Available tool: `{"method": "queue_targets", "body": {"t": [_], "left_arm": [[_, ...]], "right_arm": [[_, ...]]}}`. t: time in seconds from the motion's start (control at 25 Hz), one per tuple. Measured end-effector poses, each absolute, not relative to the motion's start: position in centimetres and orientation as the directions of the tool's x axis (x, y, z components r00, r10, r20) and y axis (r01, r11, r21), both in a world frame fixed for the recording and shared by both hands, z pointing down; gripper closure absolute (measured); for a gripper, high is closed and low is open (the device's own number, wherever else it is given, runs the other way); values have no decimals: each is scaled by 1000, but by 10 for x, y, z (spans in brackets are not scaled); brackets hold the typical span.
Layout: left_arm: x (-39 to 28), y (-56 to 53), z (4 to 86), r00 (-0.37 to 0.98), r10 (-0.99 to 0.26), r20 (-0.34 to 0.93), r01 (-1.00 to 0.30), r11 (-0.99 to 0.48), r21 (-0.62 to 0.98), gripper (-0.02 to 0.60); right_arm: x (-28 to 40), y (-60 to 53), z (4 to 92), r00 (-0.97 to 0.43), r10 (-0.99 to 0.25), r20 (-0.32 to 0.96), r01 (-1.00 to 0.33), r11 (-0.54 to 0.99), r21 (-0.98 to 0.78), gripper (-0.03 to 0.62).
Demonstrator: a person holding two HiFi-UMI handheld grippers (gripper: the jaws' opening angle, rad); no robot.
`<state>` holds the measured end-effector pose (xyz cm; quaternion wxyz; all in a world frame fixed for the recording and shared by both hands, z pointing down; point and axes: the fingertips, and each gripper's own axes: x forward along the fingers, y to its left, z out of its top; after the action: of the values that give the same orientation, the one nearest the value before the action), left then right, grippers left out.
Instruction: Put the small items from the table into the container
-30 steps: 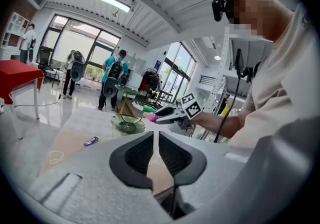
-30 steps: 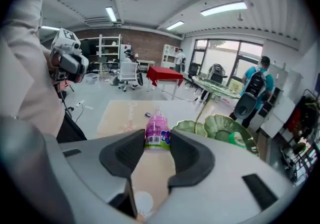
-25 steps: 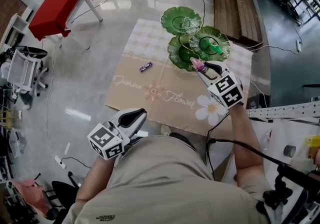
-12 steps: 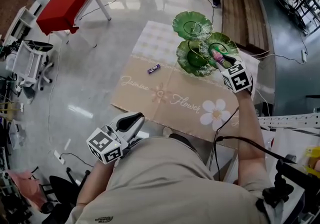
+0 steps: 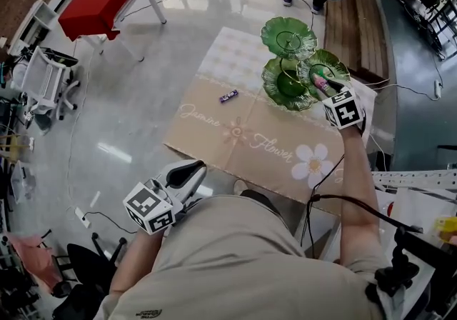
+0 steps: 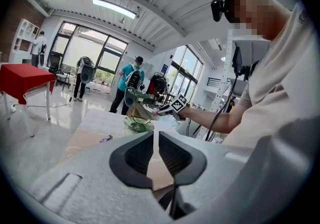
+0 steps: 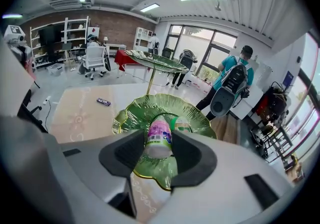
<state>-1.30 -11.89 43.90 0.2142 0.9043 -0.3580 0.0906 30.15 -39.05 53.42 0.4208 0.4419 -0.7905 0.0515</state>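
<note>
now pinched crosswise between both pads of the right tool (image 7: pixel 159 144): a small pink-labelled bottle (image 7: pixel 160 133). hangs low over the right-hand plate (image 7: pixel 129 114) of the green three-tier container (image 5: pixel 289 38), tilted down toward it; cannot tell whether touching the leaf surface yet. not let go, judging by the pads pressed on both its sides.

just beyond, already lying in that same plate: a green bottle (image 7: pixel 183 126), so one piece apparently delivered and this one close to it.

further out on the bench (image 5: pixel 214 61), on the patterned cloth (image 5: pixel 235 147) well apart from the container: one purple wrapped item (image 5: pixel 228 96), untouched. looks like the only small thing left lying there, as far as the head view shows.

far back, near the body and away from everything: the left tool (image 6: pixel 156 140), all but pressed together, only a thin slit at the tips, nothing in it.

roughly two thirds through, then, as a judgement: release over the plate next, after that the wrapped item to fetch.
</note>
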Motion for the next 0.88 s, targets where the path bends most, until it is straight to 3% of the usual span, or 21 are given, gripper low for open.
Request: {"method": "queue_targets", "body": {"t": [0.2,0.6,0.88], "left_arm": [[-24,-110,439,732,-606,312,-681,-656,325,561],[-54,-81,437,766,-576,286,-643,-689,333,561],[-90,-49,434,780,-566,267,-626,-703,337,561]], "right_arm": [[302,-381,518,-242,-694,678,-767,565,304,382],[247,-310,490,-293,-725,624,-774,562,290,387],[167,-223,491,-389,-692,608,-755,618,220,456]]}}
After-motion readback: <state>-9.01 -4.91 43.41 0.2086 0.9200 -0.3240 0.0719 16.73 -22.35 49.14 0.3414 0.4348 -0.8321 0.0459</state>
